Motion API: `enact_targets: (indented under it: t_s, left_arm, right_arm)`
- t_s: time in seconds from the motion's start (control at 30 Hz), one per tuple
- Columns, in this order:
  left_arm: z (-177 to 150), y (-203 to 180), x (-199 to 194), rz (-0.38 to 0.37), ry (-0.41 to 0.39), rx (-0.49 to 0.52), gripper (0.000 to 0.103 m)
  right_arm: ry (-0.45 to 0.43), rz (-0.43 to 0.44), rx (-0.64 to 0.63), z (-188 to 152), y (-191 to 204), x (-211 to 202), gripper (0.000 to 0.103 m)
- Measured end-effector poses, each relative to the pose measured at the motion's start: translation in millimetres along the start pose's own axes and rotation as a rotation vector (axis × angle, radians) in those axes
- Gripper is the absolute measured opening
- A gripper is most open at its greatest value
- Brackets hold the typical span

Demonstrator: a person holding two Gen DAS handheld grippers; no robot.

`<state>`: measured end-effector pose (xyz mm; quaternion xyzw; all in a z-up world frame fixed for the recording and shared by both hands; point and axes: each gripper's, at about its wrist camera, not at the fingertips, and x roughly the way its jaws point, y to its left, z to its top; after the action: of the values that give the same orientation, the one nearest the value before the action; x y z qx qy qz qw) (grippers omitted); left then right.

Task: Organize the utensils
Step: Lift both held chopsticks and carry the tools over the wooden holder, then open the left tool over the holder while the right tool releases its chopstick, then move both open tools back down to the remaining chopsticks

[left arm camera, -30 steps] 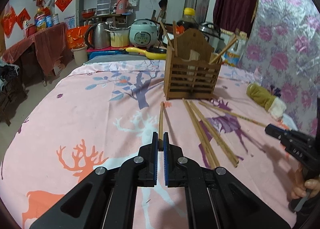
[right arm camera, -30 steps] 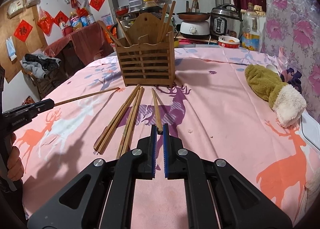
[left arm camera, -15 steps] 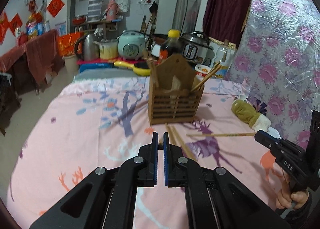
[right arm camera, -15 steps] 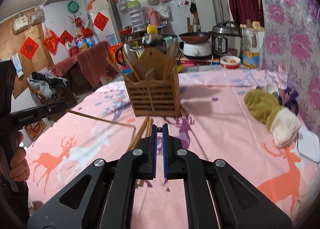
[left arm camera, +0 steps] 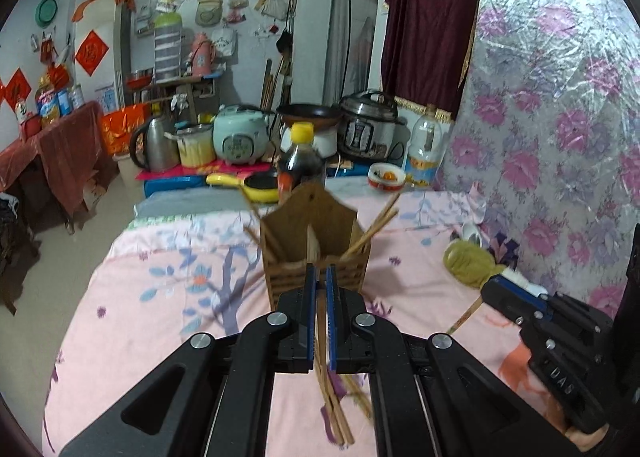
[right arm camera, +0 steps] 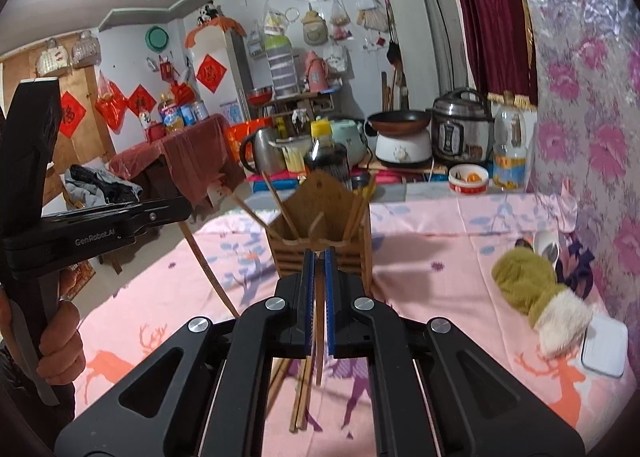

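Note:
A wooden slatted utensil holder (left arm camera: 316, 253) (right arm camera: 320, 233) stands mid-table with several chopsticks leaning in it. My left gripper (left arm camera: 319, 289) is shut on a chopstick (left arm camera: 320, 321) that hangs down between its jaws, raised in front of the holder. In the right wrist view the left gripper (right arm camera: 176, 213) shows at left, its chopstick (right arm camera: 208, 269) slanting down. My right gripper (right arm camera: 319, 269) is shut on a chopstick (right arm camera: 320, 337), held up just short of the holder. In the left wrist view the right gripper (left arm camera: 500, 289) shows at right, its chopstick (left arm camera: 466, 313) pointing down. Loose chopsticks (left arm camera: 334, 405) (right arm camera: 302, 397) lie on the cloth.
A pink deer-print cloth (left arm camera: 160, 317) covers the table. A green stuffed toy (right arm camera: 532, 285) and a white box (right arm camera: 604, 345) lie at right. A dark sauce bottle (left arm camera: 300, 165), cookers and a kettle stand behind the holder. A floral wall is on the right.
Both grippers have lifted off the table, each with a chopstick in it, and moved closer to the holder. The chopsticks now hang down instead of lying flat.

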<state>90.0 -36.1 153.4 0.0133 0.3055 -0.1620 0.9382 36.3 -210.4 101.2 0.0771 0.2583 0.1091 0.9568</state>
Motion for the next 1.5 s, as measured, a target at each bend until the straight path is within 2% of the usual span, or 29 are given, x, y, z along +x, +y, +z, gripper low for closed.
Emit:
enact_targets:
  t_s: [0.17, 0.37, 0.53, 0.63, 0.77, 0.83, 0.87, 0.9, 0.97, 1.07, 1.2, 1.33, 1.4, 1.5]
  left_arm:
    - [37, -1, -4, 0.014, -0.053, 0.002, 0.005]
    - [87, 3, -5, 0.047, -0.141, -0.009, 0.005]
    - [117, 6, 16, 0.088, -0.183, -0.007, 0.005]
    - [121, 12, 37, 0.098, -0.183, -0.016, 0.005]
    - [101, 27, 79, 0.101, -0.15, -0.05, 0.006]
    - [85, 39, 98, 0.09, -0.09, -0.084, 0.014]
    - [76, 46, 105, 0.082, -0.061, -0.102, 0.029]
    - [69, 51, 106, 0.084, -0.055, -0.115, 0.042]
    - [58, 62, 101, 0.1, -0.061, -0.142, 0.049]
    - [45, 80, 91, 0.081, -0.05, -0.202, 0.058]
    - [16, 96, 69, 0.109, -0.059, -0.264, 0.073]
    - [-20, 100, 53, 0.125, -0.034, -0.295, 0.075]
    - [-45, 98, 46, 0.128, -0.013, -0.306, 0.082]
    - [-88, 92, 41, 0.144, 0.032, -0.298, 0.088]
  right_arm:
    - [-0.044, 0.003, -0.004, 33, 6, 8, 0.006]
    - [-0.17, -0.029, -0.015, 87, 15, 18, 0.006]
    - [-0.26, -0.076, -0.03, 119, 19, 36, 0.006]
    - [-0.25, -0.096, -0.029, 123, 17, 59, 0.006]
    - [-0.164, -0.113, -0.03, 106, 7, 106, 0.007]
    - [-0.103, -0.113, -0.015, 92, 0, 122, 0.01]
    - [-0.098, -0.115, -0.008, 88, -2, 121, 0.011]
    - [-0.1, -0.115, -0.003, 85, -5, 117, 0.012]
    - [-0.12, -0.12, -0.002, 83, -7, 106, 0.017]
    - [-0.162, -0.141, -0.011, 78, -7, 81, 0.027]
    - [-0.166, -0.138, -0.009, 60, -5, 57, 0.041]
    - [-0.135, -0.136, 0.008, 27, -7, 36, 0.049]
    - [-0.094, -0.11, 0.036, 5, -10, 28, 0.061]
    - [-0.019, -0.065, 0.042, -29, -12, 22, 0.069]
